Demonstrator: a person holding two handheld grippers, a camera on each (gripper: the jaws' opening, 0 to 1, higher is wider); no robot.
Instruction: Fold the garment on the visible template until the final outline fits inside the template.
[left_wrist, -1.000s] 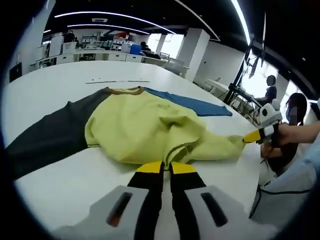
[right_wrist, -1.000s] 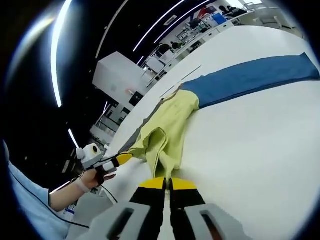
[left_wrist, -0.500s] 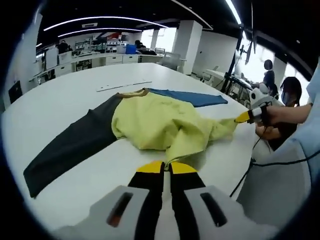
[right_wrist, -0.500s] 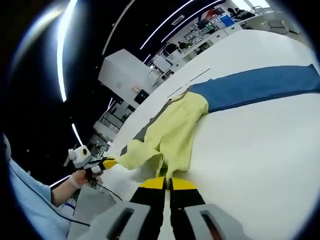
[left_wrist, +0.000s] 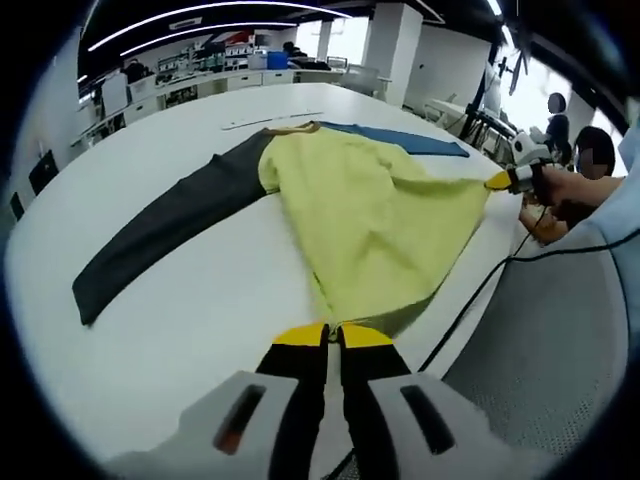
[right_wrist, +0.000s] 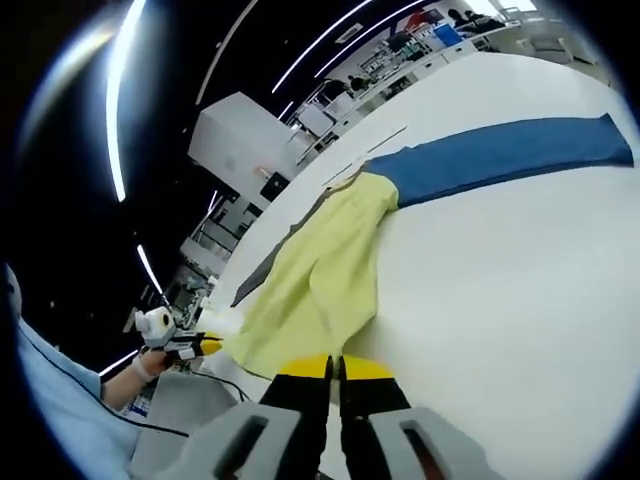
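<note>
- Garment (left_wrist: 375, 215) lies spread on the white table (left_wrist: 170, 340): yellow body nearest the person, dark sleeve (left_wrist: 165, 235) out to one side, blue sleeve (right_wrist: 500, 155) to the other, collar at the far end.
- Its hem stretches taut between the two grippers, so the long axis runs straight away from both, hem to collar.
- Left gripper (left_wrist: 333, 333) has its jaws closed on one hem corner, at the table's near edge.
- Right gripper (right_wrist: 335, 365) likewise pinches the other hem corner; it also shows in the left gripper view (left_wrist: 500, 181).
- Neither hand is nearer; both sit level on the hem.
- No template outline can be made out.
- A black cable (left_wrist: 480, 295) hangs off the table edge; desks and seated people stand well beyond.
</note>
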